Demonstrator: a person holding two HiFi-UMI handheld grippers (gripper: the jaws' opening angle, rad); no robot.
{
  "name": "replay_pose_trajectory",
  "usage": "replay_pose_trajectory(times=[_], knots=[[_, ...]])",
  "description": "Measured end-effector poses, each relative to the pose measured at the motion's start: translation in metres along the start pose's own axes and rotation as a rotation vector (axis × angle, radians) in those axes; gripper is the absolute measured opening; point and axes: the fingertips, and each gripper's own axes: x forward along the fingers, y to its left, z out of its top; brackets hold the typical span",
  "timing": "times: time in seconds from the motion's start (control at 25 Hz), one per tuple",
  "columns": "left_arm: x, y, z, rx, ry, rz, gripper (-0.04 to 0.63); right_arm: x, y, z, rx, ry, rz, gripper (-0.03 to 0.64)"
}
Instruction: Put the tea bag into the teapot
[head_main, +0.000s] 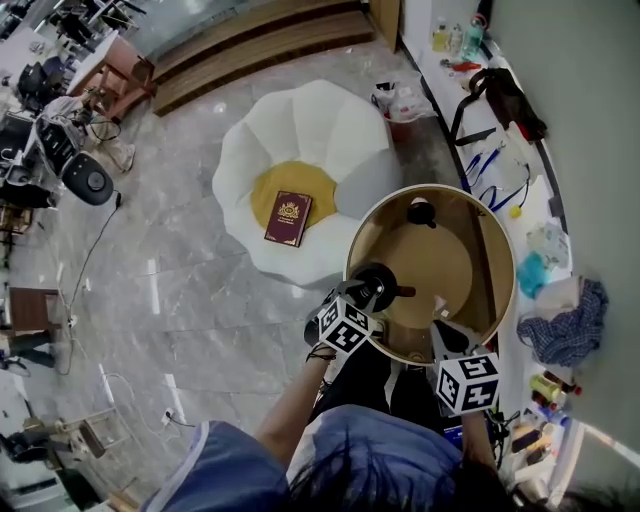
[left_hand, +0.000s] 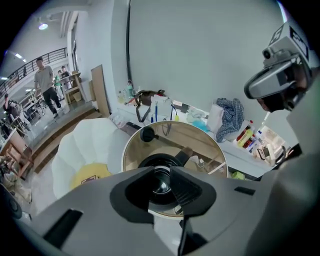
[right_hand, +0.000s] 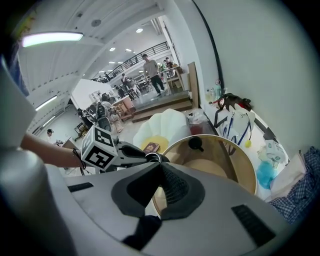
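From above, the teapot (head_main: 374, 286) stands open on the round tabletop (head_main: 497, 240), with its lid (head_main: 422, 212) set aside.

In the left gripper view, my left fingers (left_hand: 186, 189) are spread apart around the teapot's mouth, maybe to steady it. A small white thing just past them looks like the tea bag (left_hand: 196, 160).

In the right gripper view, my right fingers (right_hand: 172, 189) are squeezed together, and I see nothing in them.

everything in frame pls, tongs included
teapot: 1, black, lid off, near-left edge of the round table
lid: 1, black, far side of the table
tea bag: 1, white, on the table, right of the teapot
round table: 1, wood, raised rim
pouf: 1, white petals with a yellow centre, left of the table
book: 1, dark red, on the pouf's centre
plaid cloth: 1, blue, right of the table
bottles: several, mixed colours, near right; count unclear
left tongs: 1, grey, jaws apart, aimed at the teapot's open top
right tongs: 1, grey, jaws together, nothing seen between them
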Motion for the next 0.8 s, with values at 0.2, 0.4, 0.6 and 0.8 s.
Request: replay_pose_trajectory(times=[0.2,0.4,0.6,0.8], knots=[[-0.031,-0.006,0.021,-0.037,-0.076,0.029,0.096,-0.013,0.007,0.004,-0.06,-0.006,0.037,0.018],[-0.062,-0.023,0.039,-0.071,-0.151,0.051,0.077,-0.027,0.011,0.001,-0.108,-0.016,0.078,0.018],[-0.095,-0.044,0.056,-0.125,-0.225,0.092,0.074,-0.044,0.017,0.005,-0.181,-0.038,0.123,0.018],[-0.127,-0.072,0.074,-0.191,-0.291,0.142,0.072,-0.07,0.015,0.006,-0.241,-0.055,0.182,0.018]])
